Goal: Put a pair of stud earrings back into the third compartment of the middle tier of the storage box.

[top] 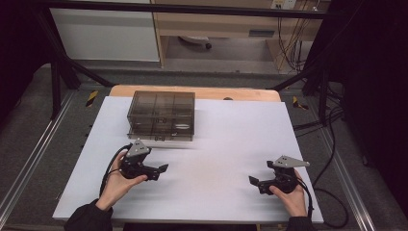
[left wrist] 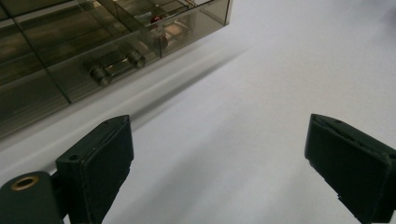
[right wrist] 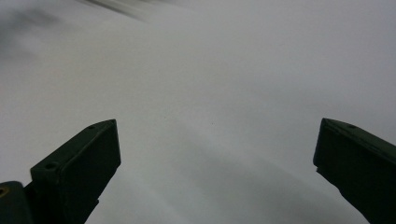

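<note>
Both grippers, left [top: 162, 169] and right [top: 253, 181], hovered low over tabletop [top: 226, 144], fingers wide, empty; smoky drawer organizer [top: 161, 115] untouched, probably awaiting start.

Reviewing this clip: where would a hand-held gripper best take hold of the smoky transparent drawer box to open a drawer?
Probably by the small bar handle on the front of the smoky transparent plastic drawer box, approached from the person's side. The handle stands proud of the flat front on two round posts, so open jaws can close across it. The left hand-held gripper is nearest and open.

smoked drawer box [top: 161, 115] far-left, table [top: 231, 144] open elsewhere
</note>
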